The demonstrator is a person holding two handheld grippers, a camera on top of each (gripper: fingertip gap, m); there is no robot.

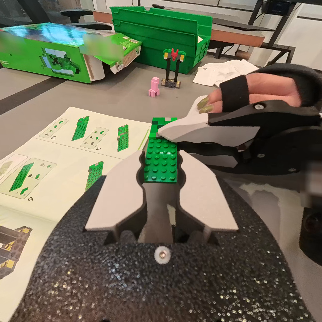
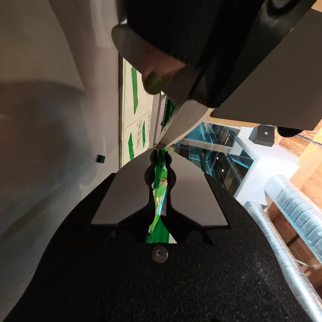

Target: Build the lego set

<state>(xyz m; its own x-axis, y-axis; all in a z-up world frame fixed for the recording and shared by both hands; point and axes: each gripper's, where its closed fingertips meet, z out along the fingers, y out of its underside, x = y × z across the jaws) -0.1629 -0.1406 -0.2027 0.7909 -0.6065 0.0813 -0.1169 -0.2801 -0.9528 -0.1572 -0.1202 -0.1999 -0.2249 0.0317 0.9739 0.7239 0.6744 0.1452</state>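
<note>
A green studded plate [image 1: 160,167] has smooth green and grey tiles [image 1: 158,124] on its far end. My left gripper [image 1: 161,154] is shut on the plate's two long edges and holds it over the grey table [image 1: 113,97]. My right gripper [image 1: 161,135] comes in from the right, held by a gloved hand [image 1: 257,90]. It pinches the plate from above and below where the tiles end. In the right wrist view my right gripper [image 2: 160,154] is nearly shut, with the plate [image 2: 159,167] edge-on between its fingers. The left gripper's finger [image 2: 183,120] is just beyond.
An open instruction booklet [image 1: 61,156] lies left of the plate. Behind it are a green set box [image 1: 52,57], a green bin [image 1: 165,34], a pink pig figure [image 1: 154,87], a small black-post build [image 1: 172,69] and white paper bags [image 1: 223,71]. A small dark green brick [image 2: 101,159] lies on the table. Both grippers' tips are close together, under 4 cm apart. Both grippers' tips are roughly 25 cm from the pink pig figure [image 1: 154,87].
</note>
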